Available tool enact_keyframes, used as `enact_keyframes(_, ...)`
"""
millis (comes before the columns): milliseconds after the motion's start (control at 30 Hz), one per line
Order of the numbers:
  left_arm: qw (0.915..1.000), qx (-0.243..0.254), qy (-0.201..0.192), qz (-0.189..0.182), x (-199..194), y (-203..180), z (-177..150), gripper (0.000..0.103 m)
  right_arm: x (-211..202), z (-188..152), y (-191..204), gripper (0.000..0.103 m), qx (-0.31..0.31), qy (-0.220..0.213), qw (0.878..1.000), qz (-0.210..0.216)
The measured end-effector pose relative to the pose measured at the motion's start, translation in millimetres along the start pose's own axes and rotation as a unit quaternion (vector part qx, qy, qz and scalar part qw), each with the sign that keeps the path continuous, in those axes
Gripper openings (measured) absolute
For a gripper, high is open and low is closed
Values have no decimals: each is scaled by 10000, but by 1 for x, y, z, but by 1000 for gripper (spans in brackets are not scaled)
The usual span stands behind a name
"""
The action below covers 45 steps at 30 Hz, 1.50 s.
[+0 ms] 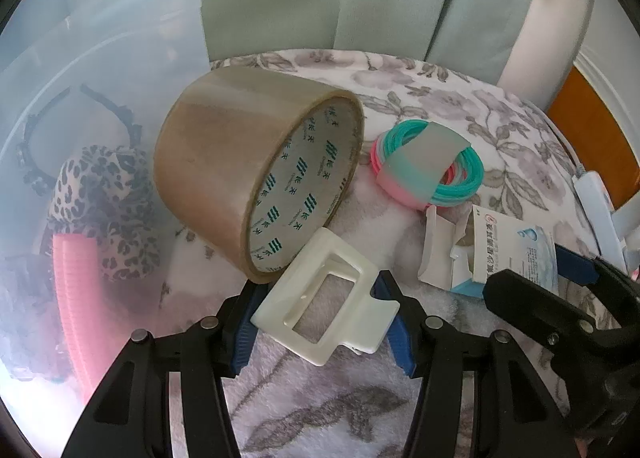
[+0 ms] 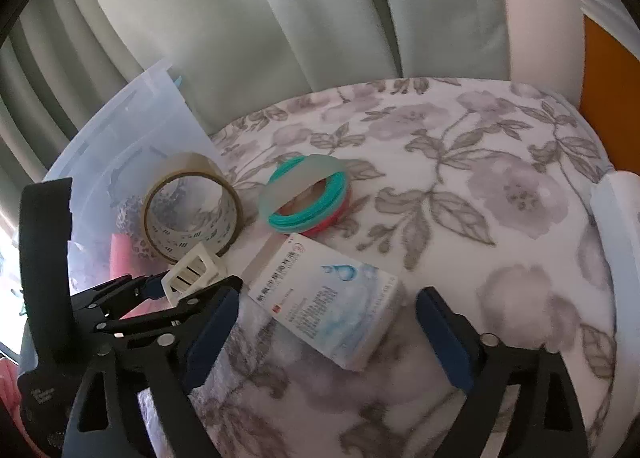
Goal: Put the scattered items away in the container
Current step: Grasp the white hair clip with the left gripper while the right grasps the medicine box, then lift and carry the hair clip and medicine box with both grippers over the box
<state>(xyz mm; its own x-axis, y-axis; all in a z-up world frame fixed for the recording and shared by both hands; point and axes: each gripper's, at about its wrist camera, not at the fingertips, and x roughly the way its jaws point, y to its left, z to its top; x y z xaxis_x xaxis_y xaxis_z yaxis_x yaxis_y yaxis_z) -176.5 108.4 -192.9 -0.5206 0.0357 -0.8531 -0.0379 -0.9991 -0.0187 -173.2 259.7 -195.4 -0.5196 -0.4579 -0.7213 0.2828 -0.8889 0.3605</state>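
Note:
My left gripper is shut on a cream hair claw clip, held just above the floral blanket. Right behind the clip a roll of brown packing tape lies on its side. A bundle of teal and pink bands rests to its right. In the right wrist view my right gripper stands open around a white and blue medicine box, with a gap at each pad. The translucent plastic container stands at the left, holding a leopard-print scrunchie, a black headband and a pink item.
The floral blanket covers the surface, with bare cloth to the right of the items. A white power strip lies along the right edge. Pale green curtains hang behind, and an orange panel shows at the far right.

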Motion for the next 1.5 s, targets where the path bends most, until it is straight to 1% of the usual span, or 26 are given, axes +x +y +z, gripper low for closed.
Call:
enact_keyframes(100, 10000, -11, -4, -49, -1, 1, -1, 57, 2, 1, -1, 94, 73, -6, 10000, -34)
enact_keyframes(233, 9999, -40, -4, -107, -3, 5, -2, 57, 5, 5, 1, 97, 17, 57, 10000, -15)
enact_keyframes(333, 9999, 24, 0, -132, -7, 5, -6, 57, 9, 6, 5, 98, -246, 137, 9996, -19)
enact_keyframes(433, 9998, 23, 25, -175, -11, 6, -12, 57, 13, 5, 11, 98, -577, 193, 9981, -133)
enact_keyframes(633, 9996, -89, 55, -276, -15, 13, -16, 57, 19, 6, 16, 98, -734, 166, 9964, -385)
enact_keyframes(733, 9995, -121, 51, -291, -16, 14, -18, 57, 21, 6, 19, 96, -771, 143, 9952, -578)
enact_keyframes(833, 9995, -102, 46, -289, -16, 17, -18, 57, 21, 5, 20, 90, -782, 109, 9939, -767)
enact_keyframes(867, 9995, -86, 45, -285, -15, 19, -17, 57, 21, 4, 21, 87, -791, 95, 9933, -840)
enact_keyframes(1267, 9996, -73, 61, -278, -17, 22, -17, 57, 10, 2, 18, 85, -484, -7, 9945, -930)
enact_keyframes(1500, 9995, -38, 134, -276, -22, 12, -19, 57, -14, -7, 13, 85, -108, -98, 9950, -990)
